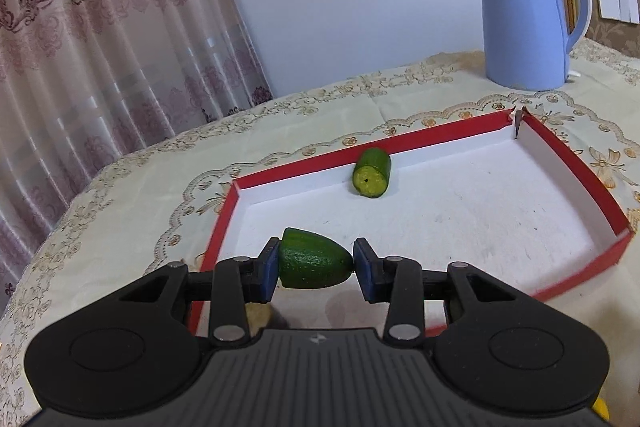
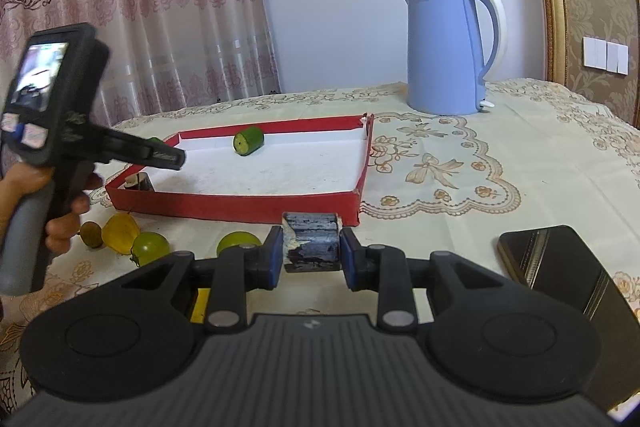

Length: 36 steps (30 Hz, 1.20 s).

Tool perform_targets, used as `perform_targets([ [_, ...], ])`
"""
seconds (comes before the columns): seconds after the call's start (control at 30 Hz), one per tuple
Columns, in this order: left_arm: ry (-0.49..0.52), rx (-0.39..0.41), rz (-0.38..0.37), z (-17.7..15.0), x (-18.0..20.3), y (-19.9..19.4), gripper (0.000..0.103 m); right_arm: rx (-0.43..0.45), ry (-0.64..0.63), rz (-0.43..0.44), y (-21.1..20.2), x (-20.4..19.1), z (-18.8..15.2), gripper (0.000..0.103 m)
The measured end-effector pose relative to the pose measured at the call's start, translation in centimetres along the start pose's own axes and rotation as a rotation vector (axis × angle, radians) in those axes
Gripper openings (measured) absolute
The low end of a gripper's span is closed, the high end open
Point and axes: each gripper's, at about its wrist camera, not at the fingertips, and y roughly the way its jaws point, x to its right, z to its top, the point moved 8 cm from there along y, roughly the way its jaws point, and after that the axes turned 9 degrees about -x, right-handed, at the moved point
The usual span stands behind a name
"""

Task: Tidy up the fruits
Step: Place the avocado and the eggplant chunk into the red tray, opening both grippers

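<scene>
Left wrist view: the left gripper (image 1: pixel 315 264) fingers clamp a green tip piece (image 1: pixel 312 259) over the red tray (image 1: pixel 576 163), where one cucumber chunk (image 1: pixel 372 173) already lies. The right gripper (image 2: pixel 311 254) grips a blue block (image 2: pixel 311 241); several fruits (image 2: pixel 150 247) wait on the table (image 2: pixel 520 155).

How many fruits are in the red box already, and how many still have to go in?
Done: one green cut piece lies in the red box. In hand: the left gripper holds a second green piece over the box, and the right gripper clamps a dark blue block. Left: a yellow fruit, two green round fruits and a small brown one wait on the tablecloth.
</scene>
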Motion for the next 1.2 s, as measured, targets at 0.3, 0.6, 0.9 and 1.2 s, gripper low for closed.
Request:
perform_targets([
  [0.3,0.019,-0.048,0.009,1.7,1.5,2.8,0.039,0.0,0.002,-0.001,0.0,0.3,0.0,0.028],
  [0.6,0.007,-0.067,0.003,2.4,1.9,3.6,0.076,0.001,0.003,-0.009,-0.2,0.3,0.0,0.028],
  [0.9,-0.043,0.006,0.0,1.3,0.0,0.1,0.084,0.008,-0.019,0.002,-0.1,-0.6,0.6,0.028],
  [1.2,-0.363,0.053,-0.016,-6.1,-6.4,-4.5,0.087,0.019,-0.038,0.038,0.7,-1.7,2.3,0.028],
])
